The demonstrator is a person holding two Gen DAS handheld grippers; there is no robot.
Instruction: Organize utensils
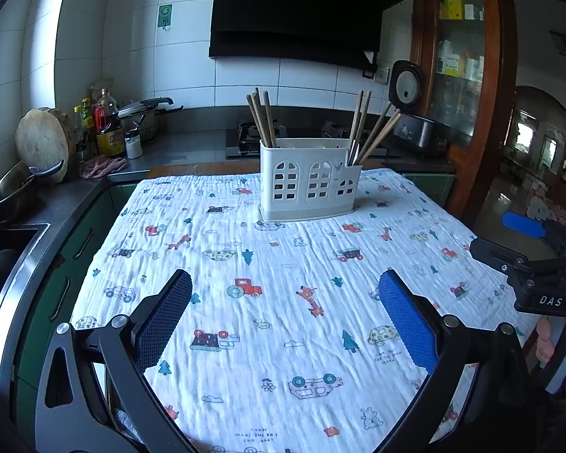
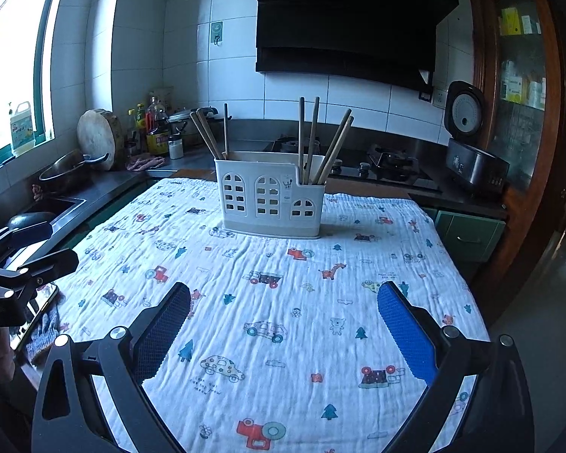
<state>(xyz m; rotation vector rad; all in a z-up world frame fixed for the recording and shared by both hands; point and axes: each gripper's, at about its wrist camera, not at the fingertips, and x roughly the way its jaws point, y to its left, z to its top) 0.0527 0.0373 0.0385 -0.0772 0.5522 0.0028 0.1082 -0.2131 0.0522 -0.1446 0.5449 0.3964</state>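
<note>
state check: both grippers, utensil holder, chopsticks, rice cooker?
left gripper: open, empty, above the cloth
right gripper: open, empty, above the cloth
utensil holder: upright on the tablecloth
chopsticks: standing in the holder's left and right end compartments
rice cooker: lid up

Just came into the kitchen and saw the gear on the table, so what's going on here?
A person holds a claw in each hand over a table with a cartoon-print cloth. Both the left claw and right claw are open and empty, hovering short of the white utensil holder. Wooden chopsticks already stand in its left and right ends. Nothing is being gripped at the moment.
</note>
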